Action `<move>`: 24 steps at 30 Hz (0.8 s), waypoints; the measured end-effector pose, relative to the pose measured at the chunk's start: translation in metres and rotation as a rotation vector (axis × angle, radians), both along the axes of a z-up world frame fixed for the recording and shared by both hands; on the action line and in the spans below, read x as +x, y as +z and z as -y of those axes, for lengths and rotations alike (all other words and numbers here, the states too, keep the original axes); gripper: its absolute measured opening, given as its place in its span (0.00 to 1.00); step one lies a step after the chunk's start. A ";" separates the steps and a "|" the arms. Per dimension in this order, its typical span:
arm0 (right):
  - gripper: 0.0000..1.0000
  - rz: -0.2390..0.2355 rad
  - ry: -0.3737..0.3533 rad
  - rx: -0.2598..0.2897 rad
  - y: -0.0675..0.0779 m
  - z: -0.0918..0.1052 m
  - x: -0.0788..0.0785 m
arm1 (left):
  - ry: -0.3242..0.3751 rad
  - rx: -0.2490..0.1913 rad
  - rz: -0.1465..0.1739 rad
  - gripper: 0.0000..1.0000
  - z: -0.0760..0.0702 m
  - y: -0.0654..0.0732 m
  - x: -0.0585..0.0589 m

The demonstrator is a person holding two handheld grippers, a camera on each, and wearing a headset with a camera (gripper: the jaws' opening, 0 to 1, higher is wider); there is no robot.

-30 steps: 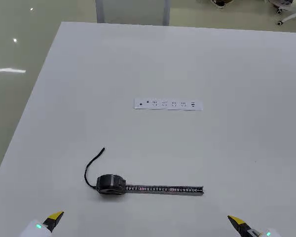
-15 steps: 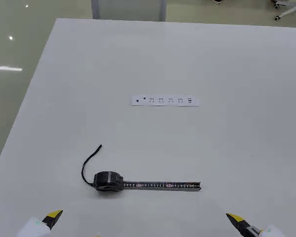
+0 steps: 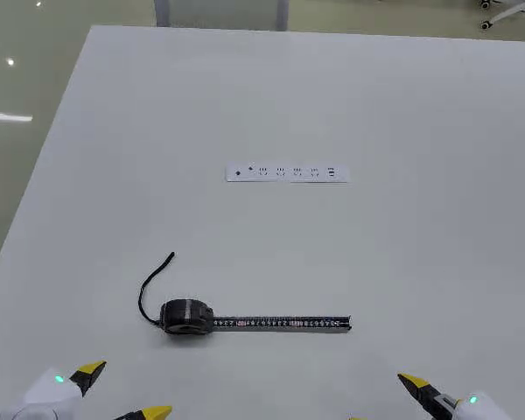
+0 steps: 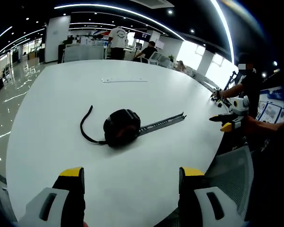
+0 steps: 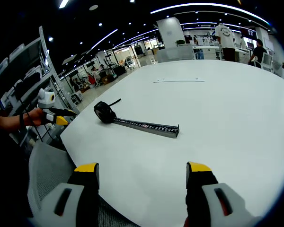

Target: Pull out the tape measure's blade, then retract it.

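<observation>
The tape (image 3: 186, 316) is pictured lying on the white surface (image 3: 394, 114), its blade (image 3: 280, 324) already drawn out to the right and its cord (image 3: 149, 284) curled to the left. Over the last second nothing on the surface has been moved; only the view has been shifted. The left gripper (image 4: 131, 172) and right gripper (image 5: 143, 168) are held at the near edge, well apart from the tape, jaws spread, nothing gripped. Retraction is judged the step left to be done.

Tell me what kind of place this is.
Probably an open-plan office or workshop: a big white table with a power strip, people standing at desks behind it, and metal shelving to one side.
</observation>
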State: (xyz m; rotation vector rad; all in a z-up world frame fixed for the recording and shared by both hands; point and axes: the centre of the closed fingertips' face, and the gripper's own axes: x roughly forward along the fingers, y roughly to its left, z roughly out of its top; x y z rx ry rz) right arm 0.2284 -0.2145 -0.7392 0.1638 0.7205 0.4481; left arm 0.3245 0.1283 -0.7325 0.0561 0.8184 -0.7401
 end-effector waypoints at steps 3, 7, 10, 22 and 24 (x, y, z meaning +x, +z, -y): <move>0.75 -0.002 0.002 0.002 -0.001 0.002 0.000 | 0.003 -0.001 -0.002 0.79 0.000 0.001 0.001; 0.75 -0.003 0.002 0.001 0.000 0.003 0.002 | 0.007 -0.009 -0.005 0.78 0.000 0.001 0.003; 0.75 -0.003 0.005 -0.001 0.000 0.003 0.004 | 0.009 -0.012 -0.007 0.78 0.001 0.002 0.006; 0.73 -0.006 0.027 -0.011 -0.001 0.009 0.018 | 0.006 -0.018 -0.012 0.78 0.001 -0.001 0.016; 0.73 -0.002 0.027 -0.011 0.000 0.010 0.021 | 0.007 -0.016 -0.012 0.78 0.001 0.000 0.017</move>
